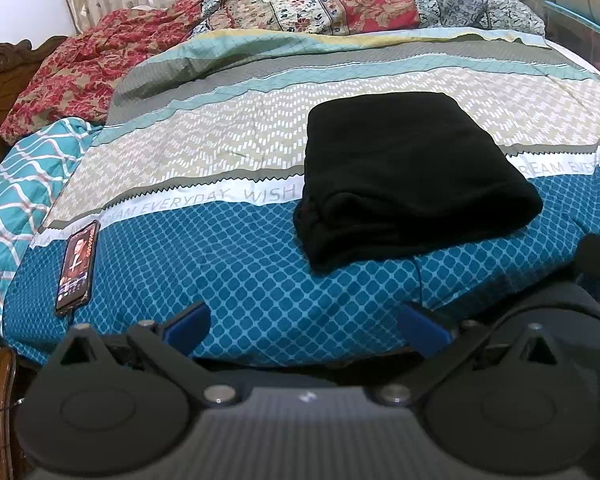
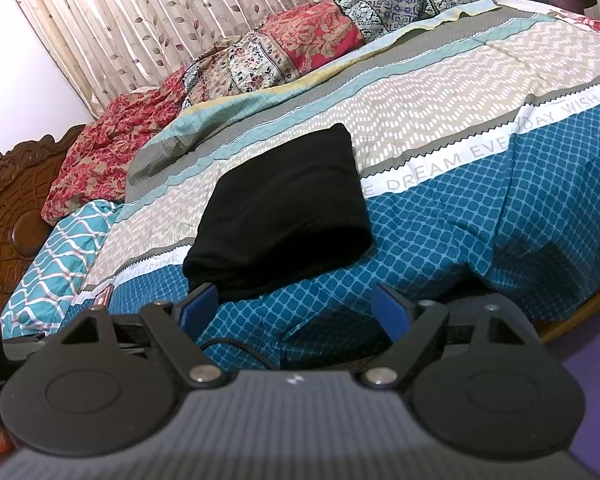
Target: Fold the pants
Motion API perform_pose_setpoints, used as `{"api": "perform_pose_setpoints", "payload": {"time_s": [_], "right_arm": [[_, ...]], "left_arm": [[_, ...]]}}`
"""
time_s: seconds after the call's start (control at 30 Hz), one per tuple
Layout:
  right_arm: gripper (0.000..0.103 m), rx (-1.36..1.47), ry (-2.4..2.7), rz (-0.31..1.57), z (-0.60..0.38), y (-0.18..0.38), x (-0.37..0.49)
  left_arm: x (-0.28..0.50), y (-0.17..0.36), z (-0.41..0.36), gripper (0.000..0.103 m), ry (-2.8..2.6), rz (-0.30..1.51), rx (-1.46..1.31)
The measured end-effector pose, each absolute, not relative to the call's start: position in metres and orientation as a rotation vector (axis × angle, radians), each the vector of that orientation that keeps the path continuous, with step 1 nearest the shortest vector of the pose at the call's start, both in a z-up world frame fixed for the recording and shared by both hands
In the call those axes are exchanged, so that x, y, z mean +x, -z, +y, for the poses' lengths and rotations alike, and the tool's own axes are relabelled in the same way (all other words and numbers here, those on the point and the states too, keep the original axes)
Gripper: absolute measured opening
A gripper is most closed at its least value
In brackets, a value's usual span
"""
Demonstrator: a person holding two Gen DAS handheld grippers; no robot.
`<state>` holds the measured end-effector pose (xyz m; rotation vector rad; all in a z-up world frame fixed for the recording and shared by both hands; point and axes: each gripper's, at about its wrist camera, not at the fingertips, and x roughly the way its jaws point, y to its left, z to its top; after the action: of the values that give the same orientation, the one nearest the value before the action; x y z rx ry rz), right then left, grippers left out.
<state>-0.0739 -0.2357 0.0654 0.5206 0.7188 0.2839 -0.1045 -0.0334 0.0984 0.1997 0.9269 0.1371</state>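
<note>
Sitting folded into a neat black rectangle, pants [image 1: 412,176] on the patterned bedspread [image 1: 228,276], phone [image 1: 77,268] lying off near the bed's edge, left gripper [image 1: 304,320] spread wide and empty, right gripper [image 2: 296,308] likewise released, both short of the pants

Plain black folded pants [image 1: 408,176] lie on a quilted bedspread [image 1: 236,264] banded in blue diamond check, white lettered stripe, beige zigzag, grey and teal.
</note>
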Motion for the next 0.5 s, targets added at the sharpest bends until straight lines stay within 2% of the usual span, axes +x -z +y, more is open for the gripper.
{"api": "perform_pose_setpoints", "payload": {"time_s": [0.5], "right_arm": [[0.086, 0.526, -0.290, 0.719, -0.2342, -0.0659, -0.0746]], "left_arm": [[-0.1058, -0.1000, -0.0308, 0.103, -0.144, 0.920, 0.195]]}}
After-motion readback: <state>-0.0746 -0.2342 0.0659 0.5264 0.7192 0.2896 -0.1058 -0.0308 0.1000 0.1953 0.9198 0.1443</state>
